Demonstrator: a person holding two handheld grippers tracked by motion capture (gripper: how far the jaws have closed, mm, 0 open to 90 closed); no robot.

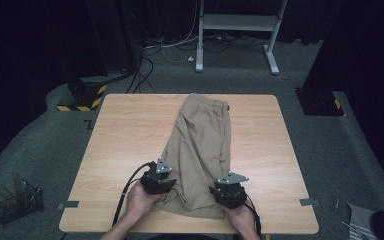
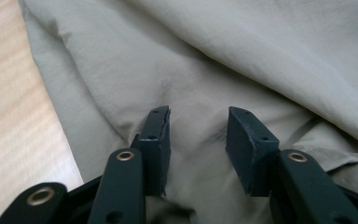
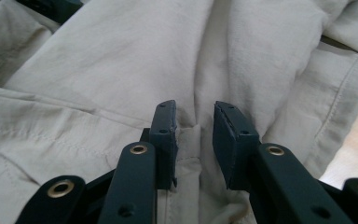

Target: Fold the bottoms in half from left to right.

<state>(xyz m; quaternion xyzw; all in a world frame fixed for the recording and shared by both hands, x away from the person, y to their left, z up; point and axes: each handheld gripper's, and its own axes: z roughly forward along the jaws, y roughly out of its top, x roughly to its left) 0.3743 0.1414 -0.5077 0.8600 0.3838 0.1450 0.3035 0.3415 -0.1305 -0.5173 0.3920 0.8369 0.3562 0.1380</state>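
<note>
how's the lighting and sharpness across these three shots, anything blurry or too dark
High view: the table and shorts are evenly lit, the room around them nearly black. Left gripper view: the fabric is bright and soft, the jaws sharper. Right gripper view: the cloth is pale, with stitching still readable.

Both tongs (image 1: 166, 186) (image 1: 226, 196) low, jaws parted.

High view overhead, facing forward — gripper views close, all sharing beige shorts (image 1: 202, 150).
</note>
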